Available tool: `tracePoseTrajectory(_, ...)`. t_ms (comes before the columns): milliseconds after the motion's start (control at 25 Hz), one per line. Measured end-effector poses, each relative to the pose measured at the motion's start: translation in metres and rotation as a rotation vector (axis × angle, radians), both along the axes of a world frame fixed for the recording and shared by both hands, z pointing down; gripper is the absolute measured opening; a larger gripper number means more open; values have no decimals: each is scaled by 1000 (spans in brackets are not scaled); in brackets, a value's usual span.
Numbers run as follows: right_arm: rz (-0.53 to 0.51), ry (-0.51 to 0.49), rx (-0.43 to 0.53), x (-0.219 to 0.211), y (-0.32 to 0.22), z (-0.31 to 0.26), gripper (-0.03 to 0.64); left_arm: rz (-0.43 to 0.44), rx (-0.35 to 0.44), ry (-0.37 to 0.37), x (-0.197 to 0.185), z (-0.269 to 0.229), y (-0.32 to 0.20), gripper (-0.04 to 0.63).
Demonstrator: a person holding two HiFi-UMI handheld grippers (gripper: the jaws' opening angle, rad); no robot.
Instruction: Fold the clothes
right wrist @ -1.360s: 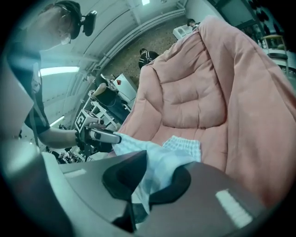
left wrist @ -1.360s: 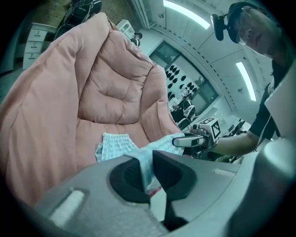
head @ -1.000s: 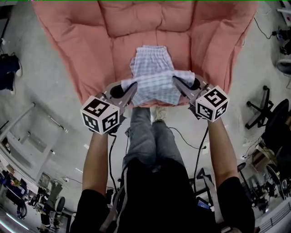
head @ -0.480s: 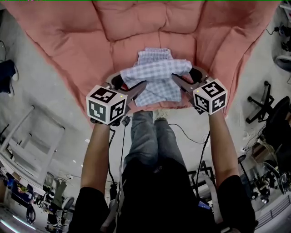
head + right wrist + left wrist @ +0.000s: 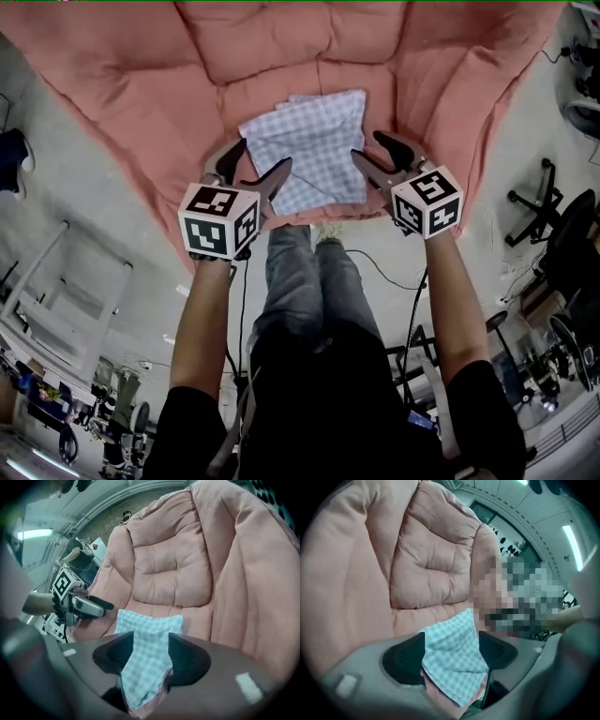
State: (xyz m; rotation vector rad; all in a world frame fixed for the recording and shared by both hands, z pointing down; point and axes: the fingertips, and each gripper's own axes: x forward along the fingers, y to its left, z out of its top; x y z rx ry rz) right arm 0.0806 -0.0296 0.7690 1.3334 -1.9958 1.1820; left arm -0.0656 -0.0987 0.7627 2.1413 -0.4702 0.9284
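- Checked garment lies folded flat on the pink cushion
- Left gripper and right gripper have just been opening: jaws apart, cloth between them unpinched
- This fold seems laid; another may remain

Cloth on chair seat, near its front edge, backrest behind it

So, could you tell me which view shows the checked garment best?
The head view: the whole checked garment lies on the pink chair. Both gripper views show it only partly, from low and close.
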Motion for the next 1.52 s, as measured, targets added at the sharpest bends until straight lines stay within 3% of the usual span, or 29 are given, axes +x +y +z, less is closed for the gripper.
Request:
tracePoseTrajectory(160, 19, 0, 41, 7, -5, -24, 214, 6, 56, 24, 8, -29, -3, 367)
tracePoseTrajectory(320, 23, 8, 95, 2, -5, -76, 177, -21, 83, 111, 11, -83, -7, 302)
tracePoseTrajectory(600, 79, 57, 335, 14, -32, -215, 103, -16, 261, 241, 16, -206, -28, 84)
tracePoseTrajectory(720, 100, 76, 438, 23, -36, -267, 74, -25, 340, 266, 11, -249, -27, 29)
tracePoseTrajectory(920, 96, 49, 573, 28, -22, -339, 50, -91, 458, 305, 6, -319, -13, 9)
tracePoseTrajectory(1240, 21, 32, 737, 26, 14, -427, 12, -183, 669, 307, -2, -419, 26, 8)
tracePoseTrajectory(1520, -18, 40, 852, 33, 48, -479, 6, -249, 760, 332, -10, -466, 73, 8)
